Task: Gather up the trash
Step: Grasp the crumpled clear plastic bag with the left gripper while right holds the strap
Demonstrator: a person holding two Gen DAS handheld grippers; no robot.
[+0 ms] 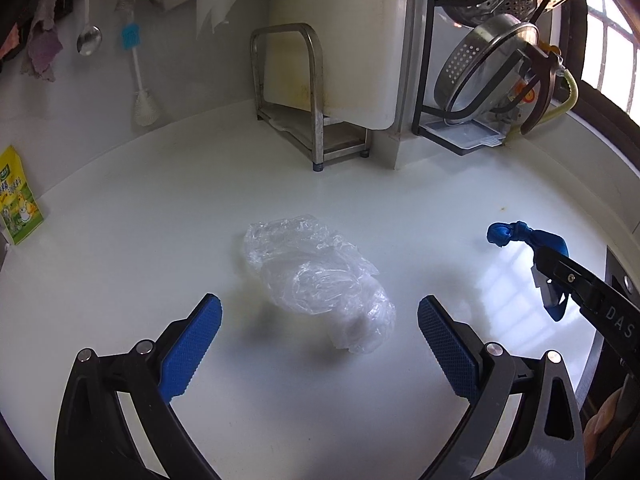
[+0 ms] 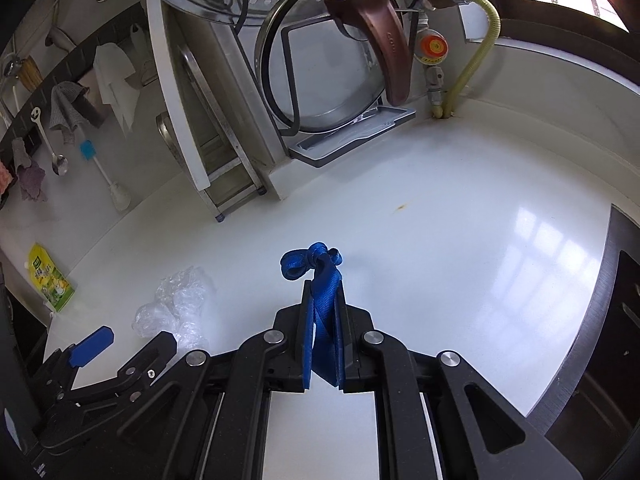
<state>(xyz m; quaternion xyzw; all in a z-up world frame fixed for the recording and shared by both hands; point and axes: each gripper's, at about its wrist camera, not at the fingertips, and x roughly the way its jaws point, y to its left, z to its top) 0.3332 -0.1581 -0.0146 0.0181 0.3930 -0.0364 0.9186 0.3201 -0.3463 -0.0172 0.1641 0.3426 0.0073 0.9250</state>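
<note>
A crumpled clear plastic bag (image 1: 320, 276) lies on the white counter (image 1: 160, 200). My left gripper (image 1: 320, 320) is open, its blue pads on either side of the bag's near end, just above the counter. My right gripper (image 2: 323, 292) is shut on a knotted blue ribbon-like bag (image 2: 316, 264) and holds it above the counter. In the left wrist view the blue bag (image 1: 520, 236) and the right gripper (image 1: 544, 268) show at the right. In the right wrist view the clear bag (image 2: 176, 308) and the left gripper (image 2: 132, 340) show at the lower left.
A metal stand with a white cutting board (image 1: 344, 40) and a black rack of steel pans (image 1: 492, 60) stand at the back. A yellow seasoning packet (image 1: 18, 196) leans at the left wall. A dark stove edge (image 2: 600, 320) borders the counter at the right.
</note>
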